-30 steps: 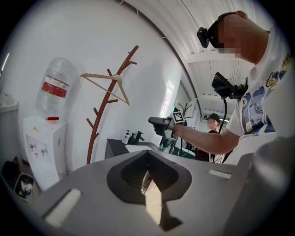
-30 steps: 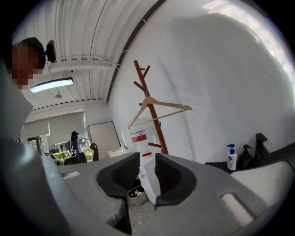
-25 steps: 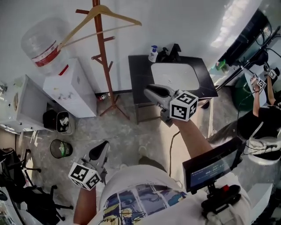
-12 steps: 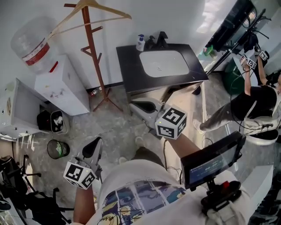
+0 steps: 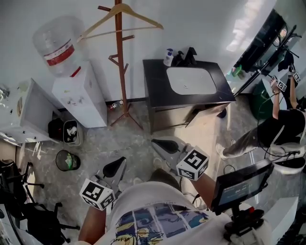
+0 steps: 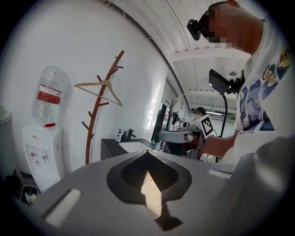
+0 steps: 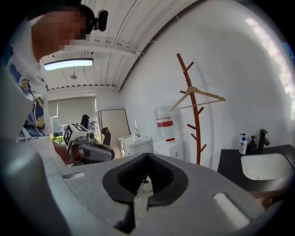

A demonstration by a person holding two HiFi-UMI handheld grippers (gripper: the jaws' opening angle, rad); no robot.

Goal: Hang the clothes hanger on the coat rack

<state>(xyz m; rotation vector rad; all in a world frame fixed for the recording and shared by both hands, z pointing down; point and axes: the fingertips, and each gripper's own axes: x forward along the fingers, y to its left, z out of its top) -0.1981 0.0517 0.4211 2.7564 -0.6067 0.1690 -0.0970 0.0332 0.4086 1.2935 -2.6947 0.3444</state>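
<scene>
The wooden clothes hanger (image 5: 122, 14) hangs at the top of the brown coat rack (image 5: 120, 62), which stands against the white wall. It shows the same way in the left gripper view, hanger (image 6: 98, 87) on rack (image 6: 94, 133), and in the right gripper view, hanger (image 7: 197, 95) on rack (image 7: 196, 124). Both grippers are far from the rack, close to the person's body. My left gripper (image 5: 114, 168) is shut and holds nothing. My right gripper (image 5: 161, 145) is shut too, also with nothing in it.
A white water dispenser (image 5: 79, 95) with its bottle (image 5: 56, 44) stands left of the rack. A black counter with a sink (image 5: 189, 82) is to its right. Two waste bins (image 5: 67, 161) sit on the floor at left. Another person (image 5: 279, 127) is at the right, near a monitor (image 5: 241, 184).
My right gripper has drawn back from in front of the counter toward the person's body. The left gripper shifted a little. The hanger stays on the rack.
</scene>
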